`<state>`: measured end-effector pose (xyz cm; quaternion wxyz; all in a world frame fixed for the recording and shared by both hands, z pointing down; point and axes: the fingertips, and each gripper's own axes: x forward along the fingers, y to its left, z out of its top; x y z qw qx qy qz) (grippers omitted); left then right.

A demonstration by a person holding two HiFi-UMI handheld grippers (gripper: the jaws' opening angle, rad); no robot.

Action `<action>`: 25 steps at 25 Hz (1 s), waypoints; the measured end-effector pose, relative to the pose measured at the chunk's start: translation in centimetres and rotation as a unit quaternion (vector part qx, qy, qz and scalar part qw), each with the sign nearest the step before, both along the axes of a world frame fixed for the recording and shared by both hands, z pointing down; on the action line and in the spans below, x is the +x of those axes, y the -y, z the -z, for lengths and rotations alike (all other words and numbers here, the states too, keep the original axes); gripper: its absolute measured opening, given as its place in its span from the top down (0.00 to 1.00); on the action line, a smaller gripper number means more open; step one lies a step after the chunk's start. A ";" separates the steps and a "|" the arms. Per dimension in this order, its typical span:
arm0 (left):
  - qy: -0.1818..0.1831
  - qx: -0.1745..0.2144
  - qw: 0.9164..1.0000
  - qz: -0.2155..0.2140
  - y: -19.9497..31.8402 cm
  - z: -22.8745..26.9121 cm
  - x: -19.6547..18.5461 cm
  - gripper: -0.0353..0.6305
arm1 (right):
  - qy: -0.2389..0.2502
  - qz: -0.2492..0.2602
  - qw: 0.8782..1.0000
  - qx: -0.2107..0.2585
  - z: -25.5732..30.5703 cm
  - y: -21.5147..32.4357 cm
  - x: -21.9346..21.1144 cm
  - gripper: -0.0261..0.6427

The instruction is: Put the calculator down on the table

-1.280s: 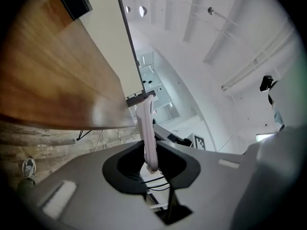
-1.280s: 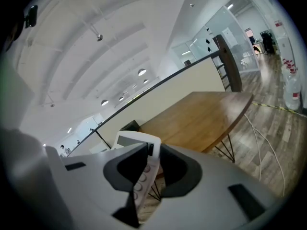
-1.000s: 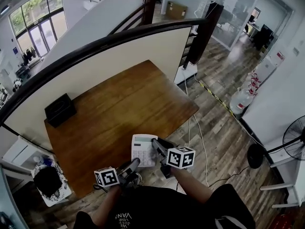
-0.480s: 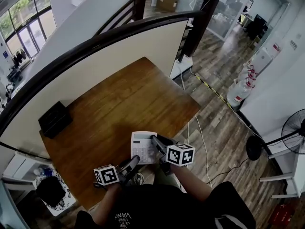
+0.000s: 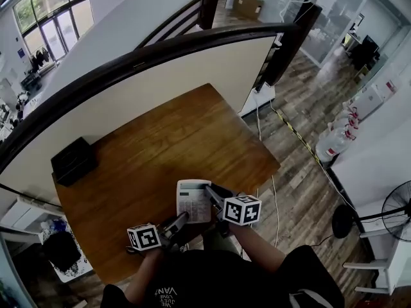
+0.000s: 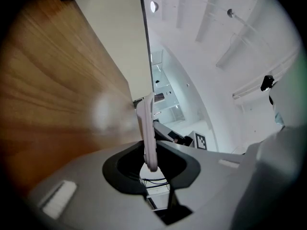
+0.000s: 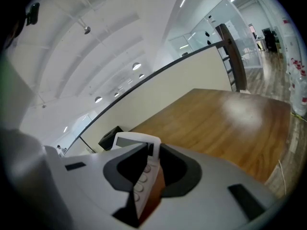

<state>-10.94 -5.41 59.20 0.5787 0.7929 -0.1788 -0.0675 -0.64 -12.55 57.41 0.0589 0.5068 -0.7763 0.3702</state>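
Wood of the table (image 5: 160,146) fills the left and middle of the head view, with a black box (image 5: 74,161) at its far left, well apart from the work. Lower centre, the left gripper (image 5: 180,219) reaches up and rightward to the near, lower end of the white calculator (image 5: 192,201). Its own view shows the calculator (image 6: 147,128) edge-on between its jaws, which are clamped on that thin edge. The calculator lies over the table's near edge, its long axis running up the frame away from the person, display end farthest. Whether it already touches the wood cannot be told. To its right, the right gripper (image 5: 210,194) comes in from the lower right and grasps the calculator's right-hand side. In its view the keyed face (image 7: 136,140) stands between its jaws. Both grippers are equally close, since both hold it. The tabletop lies directly below and beyond the calculator, so the coming move appears to be a short descent until its back lies flat on the wood.
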 end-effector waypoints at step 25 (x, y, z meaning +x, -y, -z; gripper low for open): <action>0.058 -0.009 0.990 0.128 16.7 -3.3 11.6 0.85 | -0.052 0.186 0.981 -0.006 -2.8 20.1 7.6 0.86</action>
